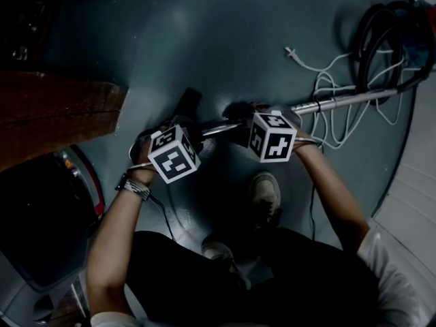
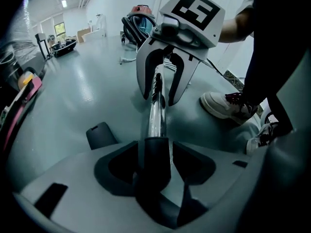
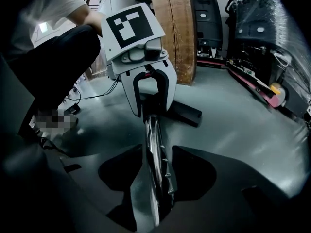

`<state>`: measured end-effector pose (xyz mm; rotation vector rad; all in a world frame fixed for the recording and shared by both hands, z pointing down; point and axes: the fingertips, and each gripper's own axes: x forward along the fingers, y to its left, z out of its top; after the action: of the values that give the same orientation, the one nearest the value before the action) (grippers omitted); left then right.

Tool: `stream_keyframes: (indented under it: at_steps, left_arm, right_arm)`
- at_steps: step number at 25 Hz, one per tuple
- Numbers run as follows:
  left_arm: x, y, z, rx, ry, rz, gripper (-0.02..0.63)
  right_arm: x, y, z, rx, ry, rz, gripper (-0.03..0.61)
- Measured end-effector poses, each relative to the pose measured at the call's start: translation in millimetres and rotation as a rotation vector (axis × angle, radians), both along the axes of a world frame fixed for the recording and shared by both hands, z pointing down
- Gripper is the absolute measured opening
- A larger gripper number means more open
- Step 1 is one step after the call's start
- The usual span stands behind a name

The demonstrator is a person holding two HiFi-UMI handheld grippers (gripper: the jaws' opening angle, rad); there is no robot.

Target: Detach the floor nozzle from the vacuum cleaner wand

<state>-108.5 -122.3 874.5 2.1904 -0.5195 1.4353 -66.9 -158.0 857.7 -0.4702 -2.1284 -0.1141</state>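
Wand (image 1: 344, 100) over open floor (image 1: 204, 39), white cable (image 1: 317, 87) alongside.

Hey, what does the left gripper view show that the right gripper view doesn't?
Only the left gripper view: the vacuum cleaner and its hose far back, a white shoe, the right gripper with open jaws astride the wand, and a dark collar on the wand's near end, between that view's own open jaws.
Only the right gripper view: a brown wooden board, and the left gripper, jaws open, astride the wand.
Both: the chrome wand and the grey floor.
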Motion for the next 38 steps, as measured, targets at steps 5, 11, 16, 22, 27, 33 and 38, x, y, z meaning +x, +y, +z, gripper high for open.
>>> stream_keyframes:
  at_steps: [5,11,16,22,27,33,38]
  left_arm:
    - [3,4,3,-0.021,0.036,-0.029,0.224]
    - [0,5,13,0.006,-0.026,0.017,0.203]
    - [3,1,12,0.012,-0.007,-0.003,0.192]
    - [2,2,12,-0.003,0.012,-0.011,0.178]
    - [1,1,12,-0.001,0.000,-0.011,0.173]
    - [1,1,11,0.006,-0.006,0.015,0.172]
    - [2,3,9,0.006,-0.008,0.040,0.172]
  right_arm:
    - [-3,2,6,0.033,-0.017,-0.007,0.192]
    - [-10,6,11,0.060,-0.004,-0.036,0.192]
    - [-11,8,19,0.097,0.003,-0.080,0.189]
    - [-13,9,17,0.072,0.003,-0.083,0.167]
    - [-13,8,17,0.055,0.006,-0.073,0.167]
    - [-14,6,14,0.035,-0.003,-0.050,0.167]
    - [-13,7,13,0.025,-0.013,-0.040,0.167]
